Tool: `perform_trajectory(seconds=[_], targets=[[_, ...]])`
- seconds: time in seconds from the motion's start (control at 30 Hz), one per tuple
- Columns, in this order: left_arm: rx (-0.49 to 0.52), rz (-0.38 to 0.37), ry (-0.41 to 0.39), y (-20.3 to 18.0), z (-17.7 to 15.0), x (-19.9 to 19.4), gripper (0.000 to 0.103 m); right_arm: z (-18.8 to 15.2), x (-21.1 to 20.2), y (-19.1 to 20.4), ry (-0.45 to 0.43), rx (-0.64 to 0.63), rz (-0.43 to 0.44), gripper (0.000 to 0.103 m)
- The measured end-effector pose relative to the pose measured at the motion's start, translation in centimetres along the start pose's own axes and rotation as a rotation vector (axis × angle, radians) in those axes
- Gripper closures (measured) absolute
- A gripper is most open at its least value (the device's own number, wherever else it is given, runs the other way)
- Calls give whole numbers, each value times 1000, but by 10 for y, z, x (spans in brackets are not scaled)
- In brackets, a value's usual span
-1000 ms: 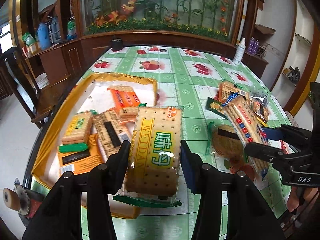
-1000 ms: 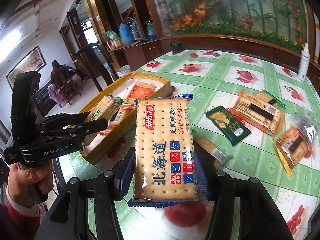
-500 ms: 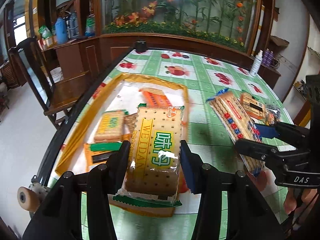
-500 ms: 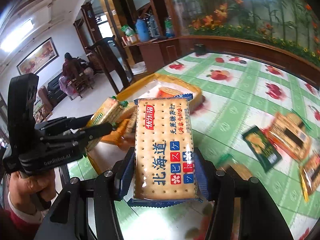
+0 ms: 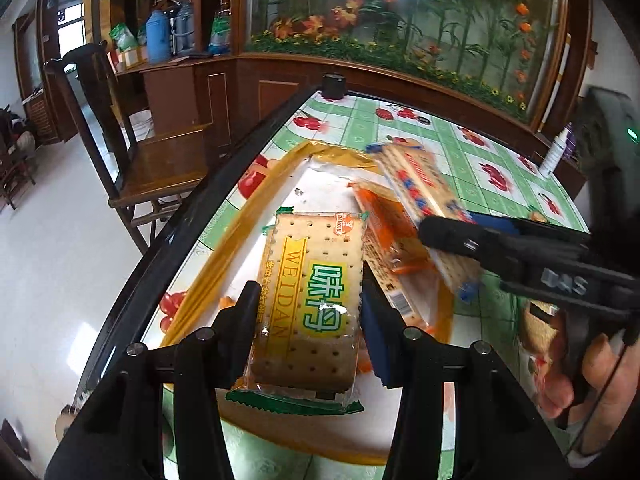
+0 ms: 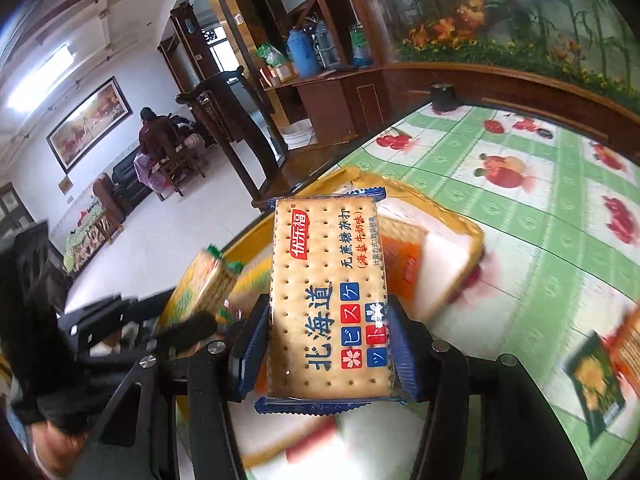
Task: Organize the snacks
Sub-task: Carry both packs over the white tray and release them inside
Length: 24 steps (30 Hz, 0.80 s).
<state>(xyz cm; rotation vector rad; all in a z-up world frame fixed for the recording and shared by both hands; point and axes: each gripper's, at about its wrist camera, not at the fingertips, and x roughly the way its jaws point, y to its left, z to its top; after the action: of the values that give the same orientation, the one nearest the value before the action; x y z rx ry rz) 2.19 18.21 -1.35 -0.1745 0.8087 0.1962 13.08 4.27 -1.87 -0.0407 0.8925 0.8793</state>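
1. Your left gripper [image 5: 310, 312] clamps one flat, glossy yellow-green cracker pack [image 5: 310, 300], held above the gold-rimmed tray [image 5: 236, 232].
2. One orange pack [image 5: 390, 248] lies in the tray.
3. Your right gripper [image 6: 326, 344] clamps one rectangular blue-edged cracker pack [image 6: 328, 300] over the tray.

Green-edged cracker pack [image 5: 310, 304], centre of left wrist view: "WEIDAN" in brown on a yellow band, "味丹" in green; small red logo "DANQIU" at its 12 o'clock edge.

Right hand-held gripper [image 5: 452, 236], at 3 o'clock: "DAS" on the body.

Blue-edged cracker pack [image 6: 328, 300], right wrist view: "优乐福" on red, "北海道" in blue, "无蔗糖苏打".
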Motion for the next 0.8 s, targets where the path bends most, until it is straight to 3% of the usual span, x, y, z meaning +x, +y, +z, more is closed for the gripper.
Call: perform_trajectory(seconds=[0.4,0.8], targets=[[-15,22,38,13,3,19,56,38,78,8,37,41,3,47],[-8,51,89,13,2,32,56,40,97,10,59,40,-29,45]])
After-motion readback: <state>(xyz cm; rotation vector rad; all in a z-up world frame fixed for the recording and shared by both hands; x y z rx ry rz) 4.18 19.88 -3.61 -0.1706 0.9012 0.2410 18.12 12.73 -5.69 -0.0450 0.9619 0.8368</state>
